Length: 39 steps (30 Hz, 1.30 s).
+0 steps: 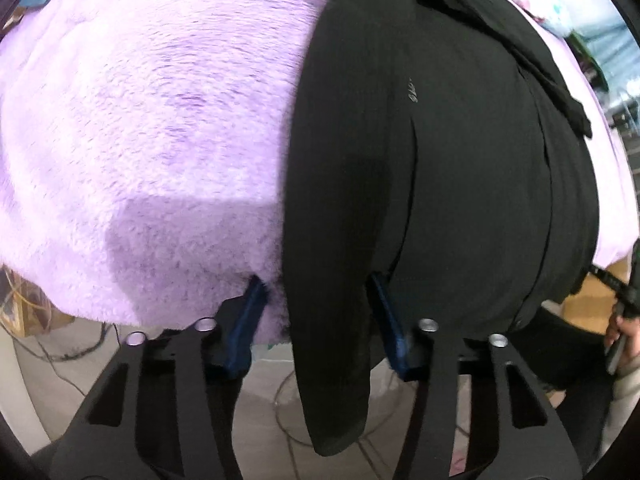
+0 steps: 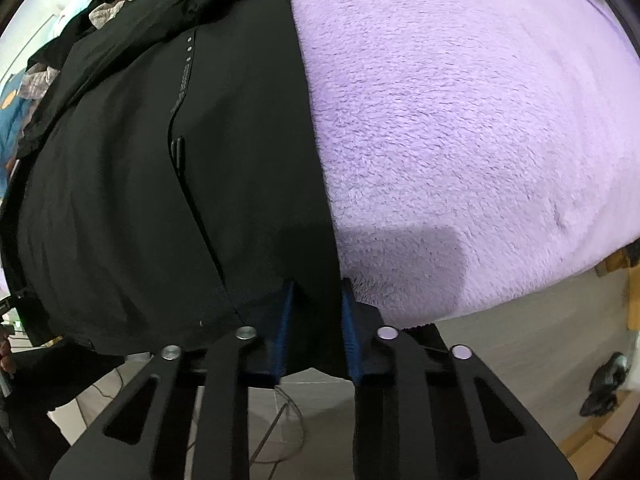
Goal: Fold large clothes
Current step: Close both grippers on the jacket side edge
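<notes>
Lilac fleece blanket [image 1: 140,120] covered the raised surface in the left wrist view, and bare floor with loose cables was seen below its near edge. A black jacket [image 1: 440,160] was laid flat on the blanket, its long axis running away from the camera, with the near hem draped over the edge. The left gripper [image 1: 318,280] was pointed steeply down at that hem. One of its fingers [image 1: 252,304] was pressed into the fleece beside the garment's left border, while the other lay on the black fabric; the border strip hung between them. The fingers were partly apart, and a firm clamp could not be confirmed.

In the right wrist view, the same black jacket [image 2: 160,180] filled the left half and the blanket [image 2: 480,120] the right. The right gripper [image 2: 316,292] was set at the garment's right border, at the near hem. Its fingers [image 2: 286,320] were drawn close together with a narrow strip of black fabric between them, judged to be gripped.

Both corners lay directly at the fingers, one per hand, so a fold away along the long axis was judged to be next.
</notes>
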Each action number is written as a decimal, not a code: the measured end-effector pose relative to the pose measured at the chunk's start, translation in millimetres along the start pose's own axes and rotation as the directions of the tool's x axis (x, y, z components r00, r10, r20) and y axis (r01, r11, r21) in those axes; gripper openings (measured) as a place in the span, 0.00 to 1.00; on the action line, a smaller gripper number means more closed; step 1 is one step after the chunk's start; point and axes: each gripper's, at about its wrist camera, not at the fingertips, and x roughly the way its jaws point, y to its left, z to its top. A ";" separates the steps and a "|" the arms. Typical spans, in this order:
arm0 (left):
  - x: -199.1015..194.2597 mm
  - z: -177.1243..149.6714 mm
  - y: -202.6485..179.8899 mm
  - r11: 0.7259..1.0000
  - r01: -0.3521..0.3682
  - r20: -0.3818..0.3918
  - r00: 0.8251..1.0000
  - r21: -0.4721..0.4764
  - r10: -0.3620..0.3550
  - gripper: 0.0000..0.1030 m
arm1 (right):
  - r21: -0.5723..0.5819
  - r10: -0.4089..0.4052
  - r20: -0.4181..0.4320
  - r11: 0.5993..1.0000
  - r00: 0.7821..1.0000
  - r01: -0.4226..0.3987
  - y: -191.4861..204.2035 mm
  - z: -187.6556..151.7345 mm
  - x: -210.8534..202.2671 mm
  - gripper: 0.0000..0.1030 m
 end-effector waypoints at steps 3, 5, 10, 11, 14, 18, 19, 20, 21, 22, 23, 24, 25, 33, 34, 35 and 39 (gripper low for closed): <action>-3.6 2.6 0.3 1.000 -0.015 -0.005 1.000 0.010 0.016 0.39 | 0.010 0.009 -0.003 1.000 1.000 -0.009 -2.7 3.3 -3.8 0.13; -5.7 2.6 5.4 1.000 -0.026 -0.008 1.000 0.017 0.026 0.37 | 0.013 0.021 -0.003 1.000 1.000 -0.021 -3.8 3.3 -5.0 0.08; -6.1 5.6 -1.5 0.999 -0.037 -0.001 0.999 0.025 0.037 0.27 | 0.017 0.060 0.001 0.998 0.998 -0.060 -6.2 1.7 -7.5 0.04; -7.4 6.0 -1.8 0.999 -0.037 0.001 0.999 0.027 0.037 0.26 | 0.022 0.062 0.004 0.998 0.998 -0.062 -5.3 2.7 -10.3 0.04; -12.6 5.1 3.9 0.999 -0.036 -0.001 0.999 0.025 0.036 0.24 | 0.021 0.062 0.010 0.998 0.998 -0.062 -7.8 2.8 -11.0 0.04; -11.1 5.4 10.1 0.999 -0.033 -0.001 0.999 0.027 0.033 0.20 | 0.022 0.079 0.006 0.997 0.997 -0.079 -6.1 0.0 -7.7 0.04; -11.9 6.0 10.2 0.999 -0.033 -0.002 0.999 0.027 0.033 0.19 | 0.021 0.080 0.009 0.997 0.997 -0.080 -21.5 2.7 -13.5 0.04; -13.4 6.0 11.2 0.999 -0.030 -0.003 1.000 0.026 0.030 0.18 | 0.020 0.086 0.009 0.996 0.996 -0.087 -23.8 2.7 -14.6 0.04; -14.6 6.6 11.8 0.999 -0.026 -0.003 1.000 0.024 0.026 0.17 | 0.021 0.090 0.012 0.996 0.996 -0.091 -24.8 2.6 -15.9 0.04; -15.7 1.9 12.4 1.000 -0.019 -0.002 1.000 0.020 0.019 0.17 | 0.026 0.097 0.015 0.995 0.995 -0.098 -26.9 2.8 -17.6 0.04; -17.8 2.4 13.8 1.000 -0.011 -0.002 1.000 0.014 0.011 0.17 | 0.028 0.105 0.016 0.994 0.994 -0.105 -28.6 5.7 -20.0 0.04; -18.9 2.7 16.0 1.000 0.000 -0.002 1.000 0.008 0.000 0.16 | 0.030 0.114 0.021 0.993 0.993 -0.114 -29.5 5.8 -21.2 0.04; -18.0 3.9 22.1 1.000 0.015 -0.003 1.000 0.000 -0.015 0.16 | 0.031 0.121 0.025 0.992 0.992 -0.122 -31.3 5.7 -23.3 0.04; -46.1 8.1 34.3 0.989 0.145 0.026 0.989 -0.017 -0.145 0.04 | 0.041 0.224 0.093 0.973 0.970 -0.229 -41.2 6.4 -54.7 0.04; -50.8 8.0 32.5 0.984 0.177 0.037 0.984 -0.019 -0.176 0.04 | 0.039 0.232 0.100 0.971 0.968 -0.237 -39.6 10.3 -63.8 0.04; -54.6 7.8 31.7 0.980 0.198 0.044 0.979 -0.022 -0.197 0.04 | 0.039 0.246 0.112 0.967 0.963 -0.252 -39.0 12.2 -71.7 0.04; -63.1 10.0 36.9 0.967 0.249 0.052 0.968 -0.052 -0.246 0.03 | 0.028 0.281 0.139 0.957 0.950 -0.287 -38.3 11.5 -86.4 0.04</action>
